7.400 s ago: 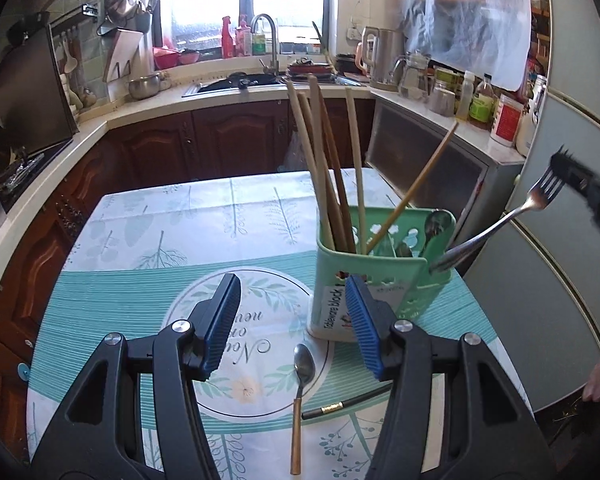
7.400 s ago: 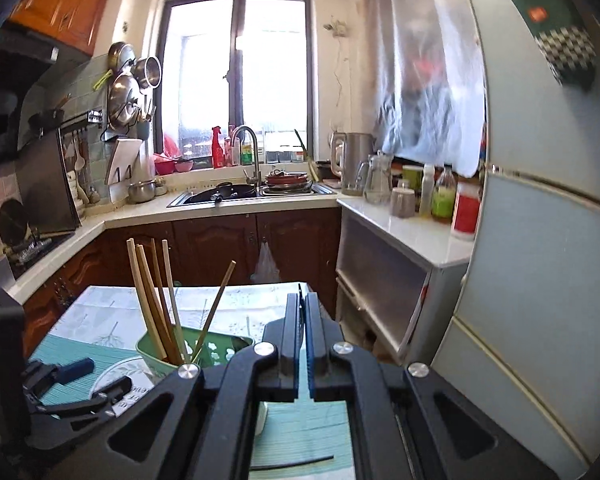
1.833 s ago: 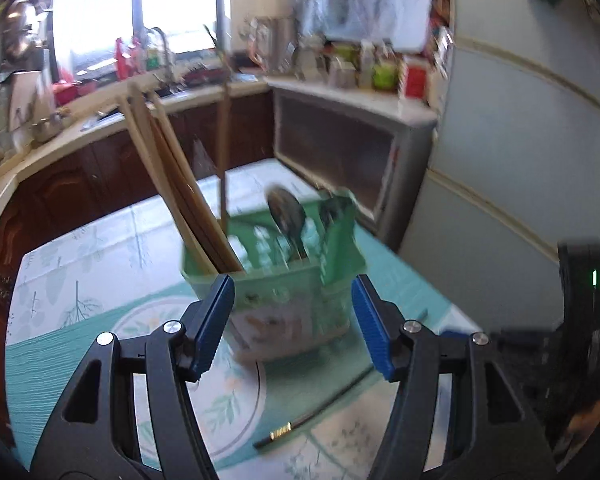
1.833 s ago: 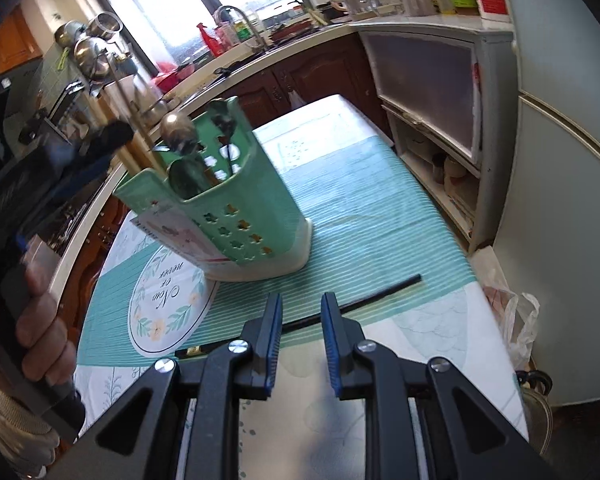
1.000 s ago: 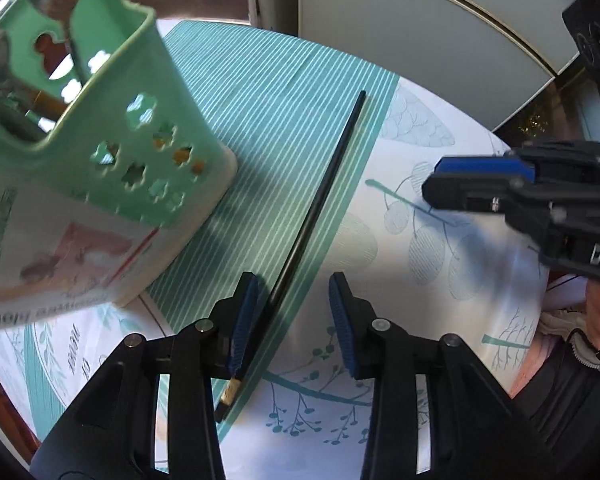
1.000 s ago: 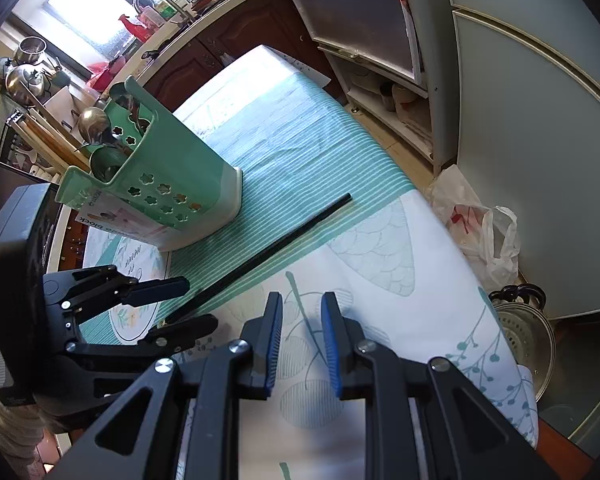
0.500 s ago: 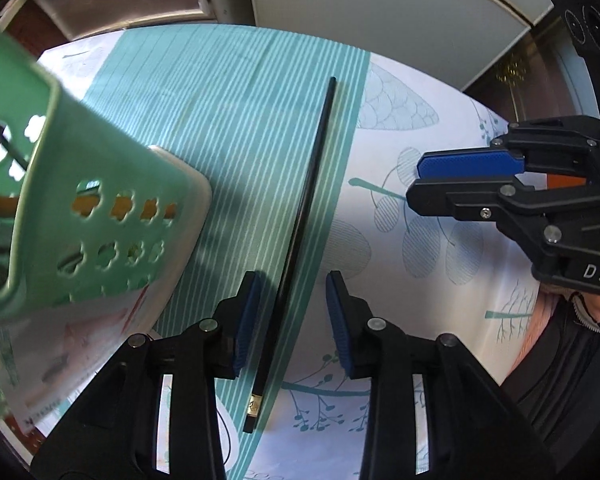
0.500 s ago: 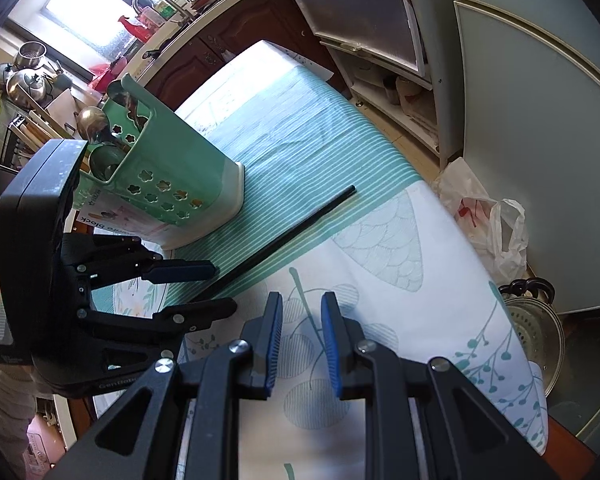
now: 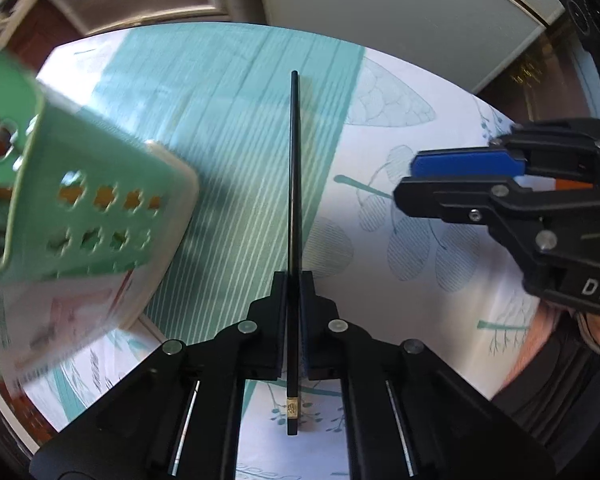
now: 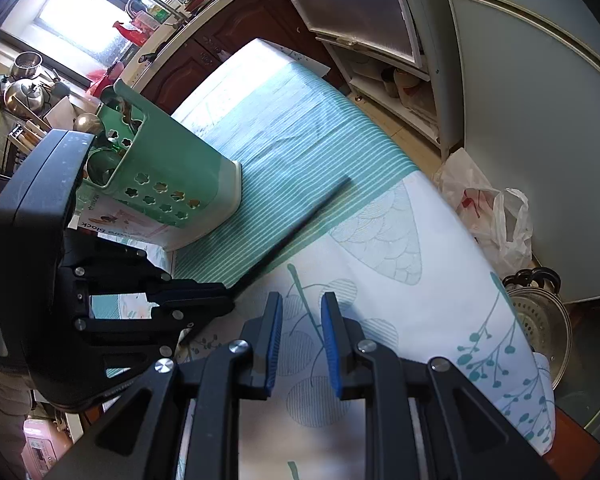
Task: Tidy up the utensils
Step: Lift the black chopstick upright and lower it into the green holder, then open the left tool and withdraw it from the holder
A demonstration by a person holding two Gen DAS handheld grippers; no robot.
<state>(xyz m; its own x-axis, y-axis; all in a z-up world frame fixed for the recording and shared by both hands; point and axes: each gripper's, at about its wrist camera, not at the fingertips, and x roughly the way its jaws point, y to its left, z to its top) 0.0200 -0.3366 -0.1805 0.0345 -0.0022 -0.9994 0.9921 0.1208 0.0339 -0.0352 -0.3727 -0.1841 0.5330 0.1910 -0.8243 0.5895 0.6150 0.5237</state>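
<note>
My left gripper [image 9: 293,280] is shut on a thin black chopstick [image 9: 294,168] near its gold-banded end, the rest pointing away over the tablecloth. In the right wrist view the left gripper [image 10: 220,298] holds the blurred chopstick [image 10: 300,220] just above the table. The green utensil caddy [image 9: 80,200] stands to the left of it, with spoons and wooden utensils inside [image 10: 172,168]. My right gripper [image 10: 299,312] is slightly open and empty, hovering over the white part of the cloth; it shows at the right in the left wrist view [image 9: 456,180].
The table [image 10: 440,300] has a teal-striped and leaf-print cloth; its edge runs along the right. A fridge [image 10: 540,120], a plastic bag [image 10: 488,216] and a pot lid [image 10: 540,320] are beyond the edge. Kitchen counter and sink [image 10: 148,12] lie behind.
My left gripper has closed on the black chopstick, which it straddled open half a second ago. The chopstick looks blurred, as if moving. The right gripper has hardly moved.
</note>
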